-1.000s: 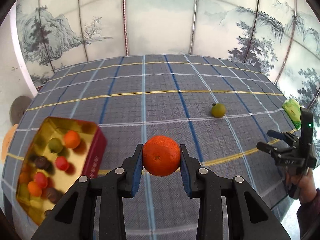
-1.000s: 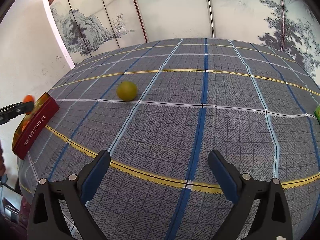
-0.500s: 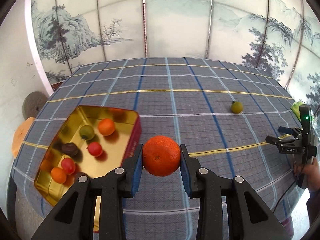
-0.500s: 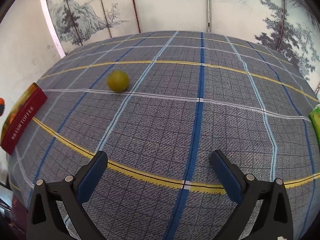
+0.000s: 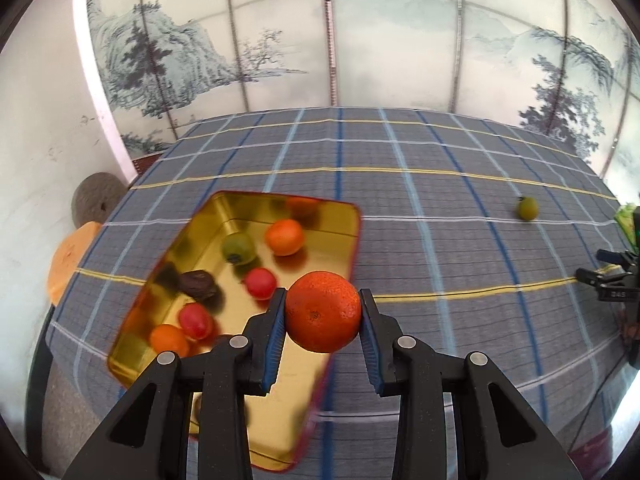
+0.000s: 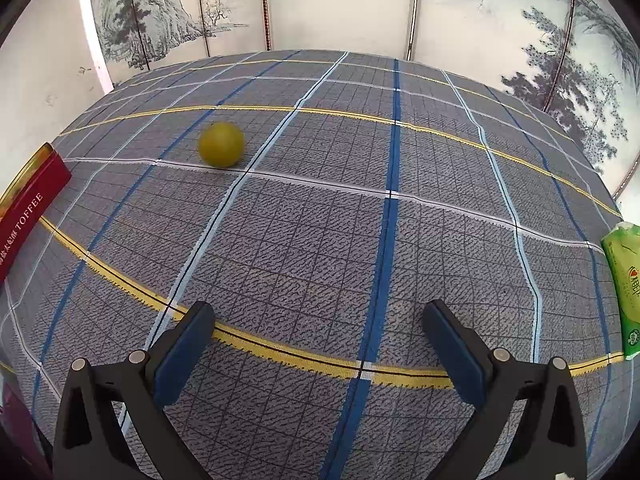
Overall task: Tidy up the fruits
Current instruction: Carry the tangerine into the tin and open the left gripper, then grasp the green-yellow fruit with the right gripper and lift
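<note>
My left gripper is shut on a large orange, held above the right edge of a gold tin with red sides. Inside the tin lie several small fruits: a small orange one, a green one, a red one and a dark one. A yellow-green fruit sits alone on the checked tablecloth, far ahead and left of my right gripper, which stands wide open with nothing between its fingers. The same fruit shows at the far right in the left wrist view.
The tin's red side reads TOFFEE at the left edge of the right wrist view. A green tissue pack lies at the table's right edge. Painted screen panels stand behind the table. An orange stool sits left of the table.
My left gripper has carried the orange leftward, so the tin now lies under and ahead of it. The right gripper's view tilted a little, and the yellow-green fruit sits lower and nearer in it.
</note>
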### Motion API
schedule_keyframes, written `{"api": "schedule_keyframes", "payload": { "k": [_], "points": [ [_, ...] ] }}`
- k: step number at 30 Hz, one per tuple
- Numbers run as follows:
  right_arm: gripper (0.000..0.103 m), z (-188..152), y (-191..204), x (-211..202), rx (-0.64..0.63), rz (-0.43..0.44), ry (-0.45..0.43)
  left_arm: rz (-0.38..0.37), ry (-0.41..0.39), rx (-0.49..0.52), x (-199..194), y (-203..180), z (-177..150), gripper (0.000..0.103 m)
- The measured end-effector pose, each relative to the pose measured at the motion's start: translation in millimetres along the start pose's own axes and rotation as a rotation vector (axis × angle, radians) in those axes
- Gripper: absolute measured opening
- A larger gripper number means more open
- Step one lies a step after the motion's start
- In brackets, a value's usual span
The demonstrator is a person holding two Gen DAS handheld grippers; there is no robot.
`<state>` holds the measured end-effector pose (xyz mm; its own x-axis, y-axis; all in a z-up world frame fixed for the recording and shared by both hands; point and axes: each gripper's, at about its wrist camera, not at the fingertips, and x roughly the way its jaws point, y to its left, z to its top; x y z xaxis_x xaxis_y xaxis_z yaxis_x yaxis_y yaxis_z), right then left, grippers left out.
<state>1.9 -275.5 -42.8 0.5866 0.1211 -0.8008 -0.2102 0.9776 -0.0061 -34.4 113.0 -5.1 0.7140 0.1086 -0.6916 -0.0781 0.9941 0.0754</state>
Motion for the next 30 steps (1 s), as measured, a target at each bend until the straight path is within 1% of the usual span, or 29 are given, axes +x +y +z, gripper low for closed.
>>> {"api": "schedule_keyframes", "payload": {
  "k": [6, 11, 13, 15, 16, 18, 20, 22, 26, 28, 30],
  "points": [
    [0.103, -1, -2, -1, 0.005, -0.005, -0.001, 0.074, 0.021, 0.001, 16, 24, -3, 0.035],
    [0.103, 0, -2, -1, 0.026, -0.014, 0.006, 0.106, 0.061, 0.016, 30, 31, -7, 0.037],
    [0.103, 2, -1, -4, 0.053, 0.029, -0.014, 0.125, 0.068, 0.032, 33, 30, -9, 0.037],
    [0.103, 6, 3, -6, 0.062, 0.053, -0.036, 0.144, 0.072, 0.043, 36, 30, -9, 0.038],
    [0.103, 8, 5, -9, 0.060, 0.058, -0.052, 0.148, 0.071, 0.046, 37, 30, -9, 0.039],
    [0.103, 13, 12, -14, 0.044, 0.072, -0.083, 0.160, 0.064, 0.049, 36, 29, -9, 0.046],
    [0.103, 19, 19, -17, 0.028, 0.102, -0.104, 0.175, 0.046, 0.049, 34, 29, -8, 0.059],
    [0.103, 24, 24, -18, 0.011, 0.117, -0.119, 0.185, 0.032, 0.051, 33, 29, -7, 0.062],
    [0.103, 31, 31, -13, 0.003, 0.128, -0.119, 0.188, 0.028, 0.046, 32, 27, -6, 0.062],
    [0.103, 34, 30, -9, 0.014, 0.132, -0.121, 0.181, 0.028, 0.030, 30, 28, -6, 0.062],
    [0.103, 38, 29, -4, 0.031, 0.140, -0.117, 0.157, 0.021, -0.008, 26, 31, -7, 0.062]
  ]
}}
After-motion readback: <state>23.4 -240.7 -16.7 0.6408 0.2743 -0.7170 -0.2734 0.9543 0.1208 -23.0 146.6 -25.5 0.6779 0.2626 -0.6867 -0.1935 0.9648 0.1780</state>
